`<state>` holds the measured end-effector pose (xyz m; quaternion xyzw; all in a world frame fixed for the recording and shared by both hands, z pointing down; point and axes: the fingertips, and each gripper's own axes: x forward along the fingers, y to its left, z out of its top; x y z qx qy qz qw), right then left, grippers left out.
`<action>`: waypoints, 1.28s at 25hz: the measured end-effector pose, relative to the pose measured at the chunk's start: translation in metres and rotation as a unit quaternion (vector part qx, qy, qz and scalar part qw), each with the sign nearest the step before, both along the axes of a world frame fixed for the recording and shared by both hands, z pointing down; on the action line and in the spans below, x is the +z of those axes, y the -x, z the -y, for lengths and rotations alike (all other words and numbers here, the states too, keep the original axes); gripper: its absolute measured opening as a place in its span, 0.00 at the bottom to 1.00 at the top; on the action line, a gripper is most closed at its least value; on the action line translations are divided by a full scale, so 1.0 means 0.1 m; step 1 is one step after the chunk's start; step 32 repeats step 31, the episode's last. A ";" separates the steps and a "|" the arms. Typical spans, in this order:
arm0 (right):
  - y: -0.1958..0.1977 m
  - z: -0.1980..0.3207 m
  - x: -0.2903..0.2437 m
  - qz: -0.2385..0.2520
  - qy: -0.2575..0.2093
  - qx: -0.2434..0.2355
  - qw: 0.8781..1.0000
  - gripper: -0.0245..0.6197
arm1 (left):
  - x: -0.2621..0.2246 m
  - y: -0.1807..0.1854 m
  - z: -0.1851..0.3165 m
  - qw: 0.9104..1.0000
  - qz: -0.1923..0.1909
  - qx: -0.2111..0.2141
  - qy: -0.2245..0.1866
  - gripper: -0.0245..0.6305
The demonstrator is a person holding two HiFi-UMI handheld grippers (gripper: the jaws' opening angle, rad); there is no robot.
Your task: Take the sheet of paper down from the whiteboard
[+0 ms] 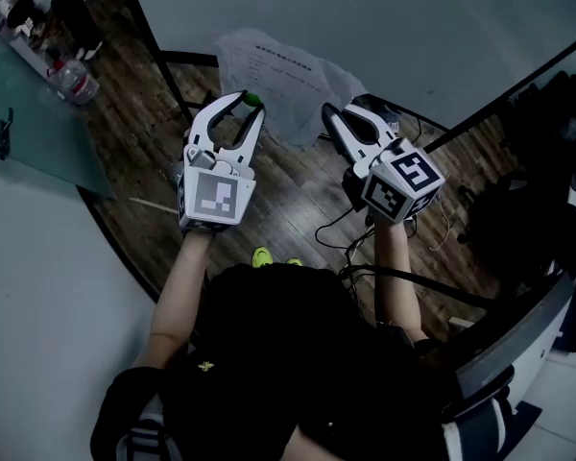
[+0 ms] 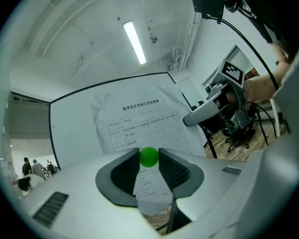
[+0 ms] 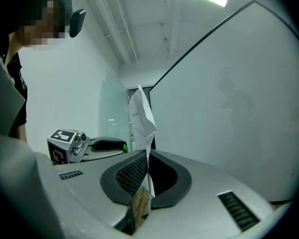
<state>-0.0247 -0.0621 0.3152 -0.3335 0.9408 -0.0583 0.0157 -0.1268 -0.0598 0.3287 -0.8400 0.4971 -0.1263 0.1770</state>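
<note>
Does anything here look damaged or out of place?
Yes. The sheet of paper is creased and wrinkled. One edge, pinched in the right gripper, bends away from the whiteboard instead of lying flat on it. The left gripper pinches a small green ball at its tips.

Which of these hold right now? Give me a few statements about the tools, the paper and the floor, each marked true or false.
1. The right tool is clamped on an edge of the sheet of paper. True.
2. The left tool is empty. False: a small green ball is gripped between its jaw tips.
3. The sheet of paper is blank. False: it carries a printed heading and a table.
4. The wooden floor under the tools is made of planks. True.
</note>
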 end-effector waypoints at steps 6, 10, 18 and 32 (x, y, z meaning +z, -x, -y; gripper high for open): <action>0.05 -0.14 0.01 0.002 -0.008 -0.004 1.000 0.08 | 0.01 0.06 -0.13 1.000 0.005 -0.001 -0.006 0.23; 0.03 -0.16 0.01 0.006 0.000 -0.005 1.000 0.08 | -0.01 0.05 -0.15 1.000 0.011 0.000 -0.007 0.23; 0.04 -0.17 0.00 0.006 -0.001 -0.012 1.000 0.08 | -0.06 0.04 -0.14 1.000 0.011 -0.004 -0.010 0.23; 0.05 -0.17 0.01 0.002 0.002 -0.018 1.000 0.08 | -0.09 0.05 -0.15 1.000 -0.001 -0.014 0.000 0.23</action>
